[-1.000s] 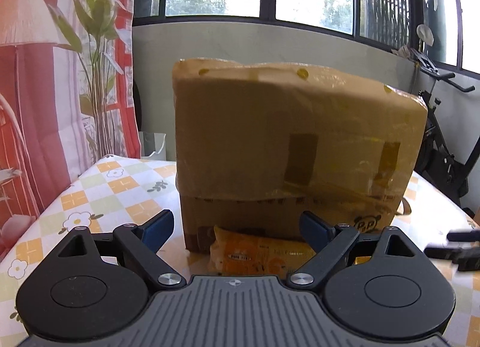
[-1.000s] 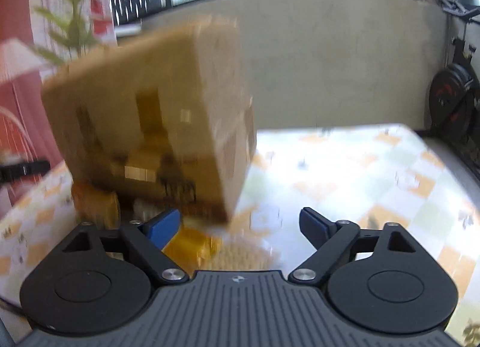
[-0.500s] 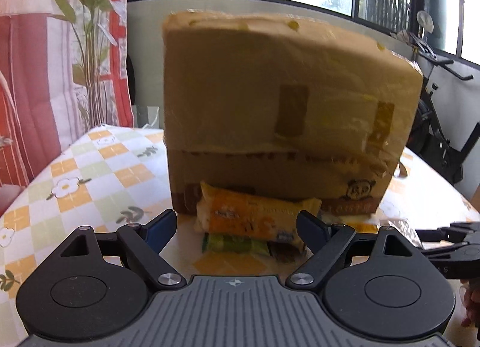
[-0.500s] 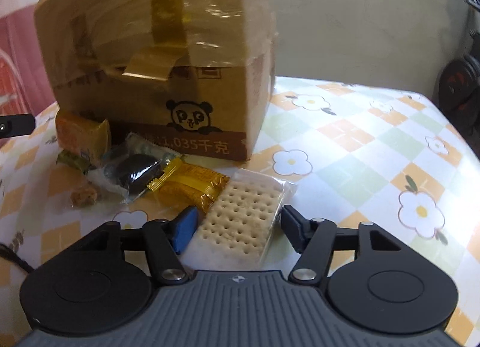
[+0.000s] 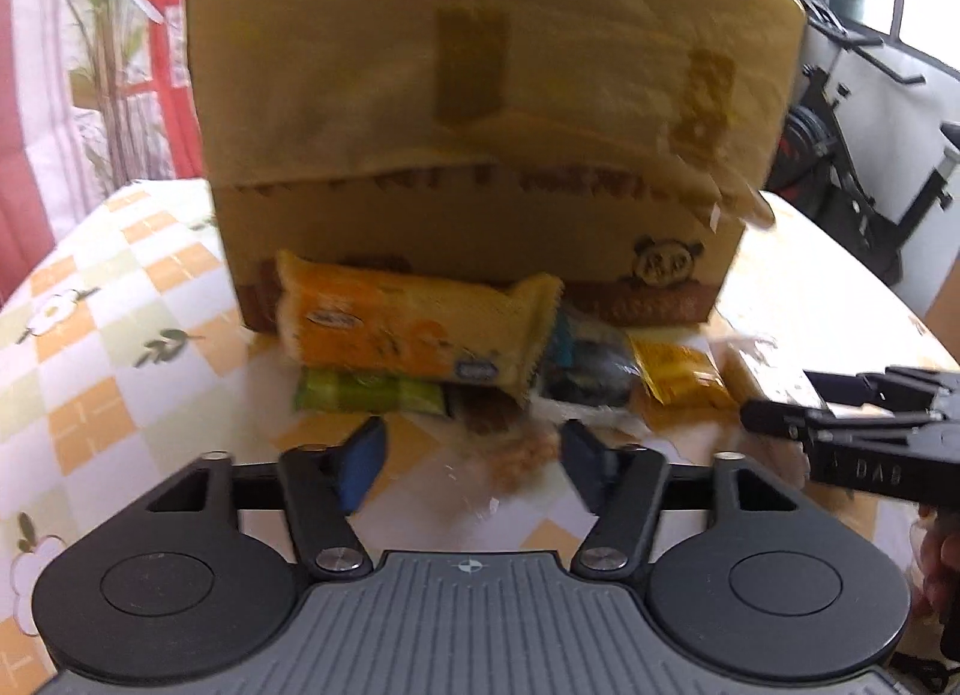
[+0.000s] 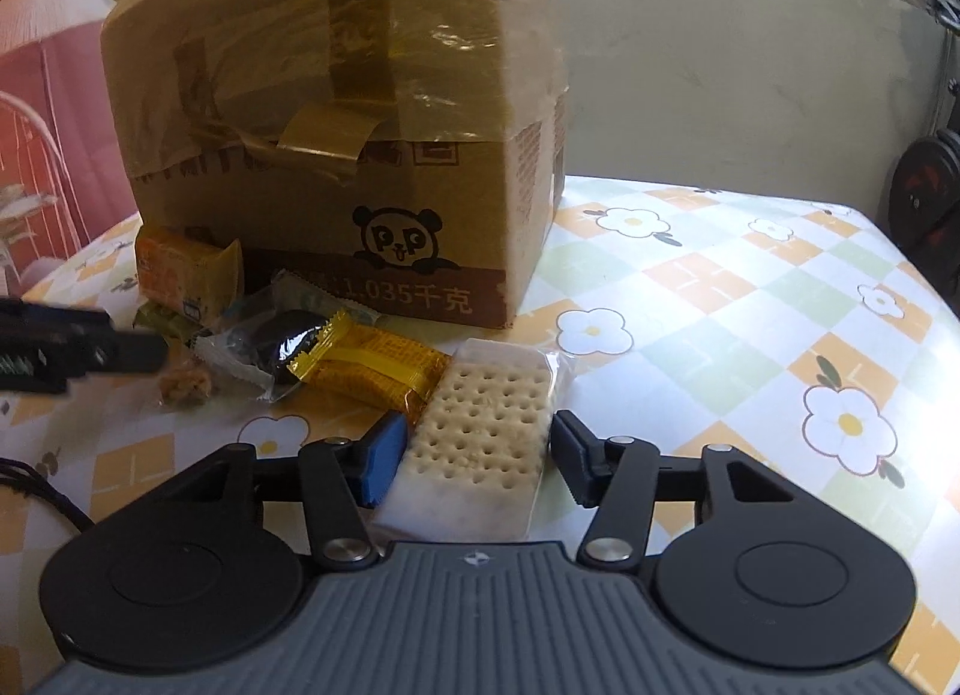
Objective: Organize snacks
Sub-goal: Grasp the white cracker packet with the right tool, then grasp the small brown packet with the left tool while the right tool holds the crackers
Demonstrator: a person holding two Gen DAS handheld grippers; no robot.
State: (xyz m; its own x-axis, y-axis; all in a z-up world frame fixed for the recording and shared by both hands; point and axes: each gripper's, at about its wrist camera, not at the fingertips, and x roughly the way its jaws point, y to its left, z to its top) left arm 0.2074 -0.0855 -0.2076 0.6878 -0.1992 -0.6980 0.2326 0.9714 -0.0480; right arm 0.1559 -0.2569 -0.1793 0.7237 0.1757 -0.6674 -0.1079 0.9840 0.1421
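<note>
My right gripper has just been closing round the cracker pack, which lies between its jaws on the table; I cannot tell whether the pads press on it yet. My left gripper has also been closing, a clear-wrapped crumbly snack between its jaws, not visibly pinched. The other snacks lie near the box: orange pack farthest left on a green one, then dark cake, then yellow wafer.
</note>
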